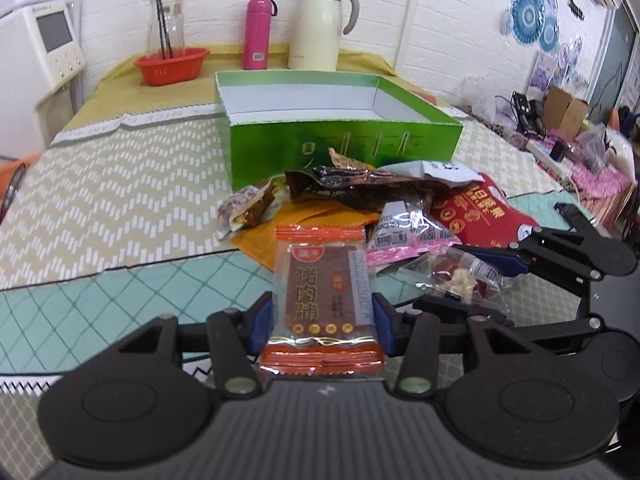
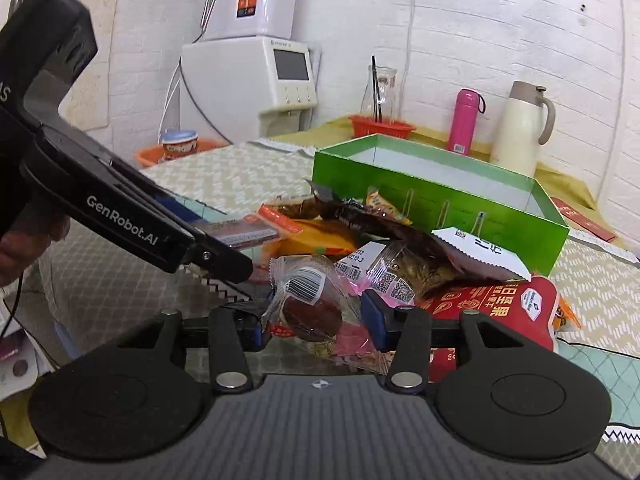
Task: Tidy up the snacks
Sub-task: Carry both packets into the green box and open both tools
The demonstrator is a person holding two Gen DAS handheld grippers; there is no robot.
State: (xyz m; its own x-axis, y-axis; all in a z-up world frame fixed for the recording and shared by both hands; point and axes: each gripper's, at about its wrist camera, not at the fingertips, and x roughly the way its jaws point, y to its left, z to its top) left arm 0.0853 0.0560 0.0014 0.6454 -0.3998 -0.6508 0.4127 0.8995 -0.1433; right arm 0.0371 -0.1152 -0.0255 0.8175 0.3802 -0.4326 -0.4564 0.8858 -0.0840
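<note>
My left gripper [image 1: 322,320] is shut on an orange pork jerky packet [image 1: 322,300], held upright in front of a pile of snacks [image 1: 360,200]. My right gripper [image 2: 312,324] is shut on a clear-wrapped brown snack [image 2: 306,308] at the near edge of the same pile [image 2: 400,248]. It also shows in the left wrist view [image 1: 472,280]. An open, empty green box [image 1: 332,128] stands behind the pile; in the right wrist view the box [image 2: 440,196] is at the centre right. The left gripper's body [image 2: 120,216] crosses the left of the right wrist view.
A red bag [image 1: 480,208] lies at the pile's right. A pink bottle [image 1: 258,34], cream thermos jug [image 1: 320,26] and red basket [image 1: 172,64] with a glass carafe stand at the back. A white appliance [image 2: 280,76] is at the far left. Clutter [image 1: 568,132] sits at the right.
</note>
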